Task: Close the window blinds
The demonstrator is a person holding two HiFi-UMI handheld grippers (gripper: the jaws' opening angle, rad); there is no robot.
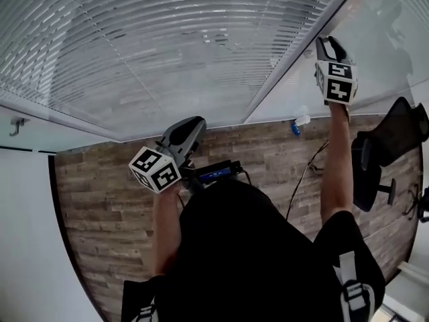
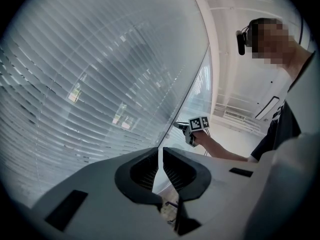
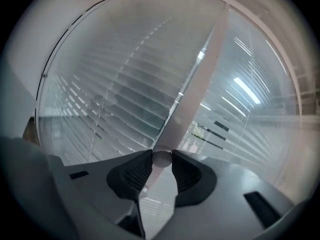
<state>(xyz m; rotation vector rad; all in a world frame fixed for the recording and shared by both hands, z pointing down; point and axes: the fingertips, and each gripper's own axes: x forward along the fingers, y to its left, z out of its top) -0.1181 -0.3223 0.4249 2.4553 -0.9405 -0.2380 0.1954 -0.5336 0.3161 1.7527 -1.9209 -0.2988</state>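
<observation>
White slatted blinds (image 1: 167, 45) hang behind the glass, their slats partly tilted; they also fill the left gripper view (image 2: 90, 84) and the right gripper view (image 3: 115, 84). A white upright post (image 1: 295, 52) divides two panes. My right gripper (image 1: 326, 43) is raised against that post, shut on a small round pale knob (image 3: 161, 157) at the post's (image 3: 195, 84) lower end. The left gripper view shows the right gripper (image 2: 181, 126) from the side. My left gripper (image 1: 194, 123) is held low and away from the window; its tips (image 2: 161, 151) almost touch, with nothing between them.
A black office chair (image 1: 382, 159) stands at the right on the wood-plank floor (image 1: 100, 200). A small blue and white object (image 1: 297, 125) lies by the window base, a cable (image 1: 305, 180) trails across the floor, and a wall hook (image 1: 17, 123) sits at the left.
</observation>
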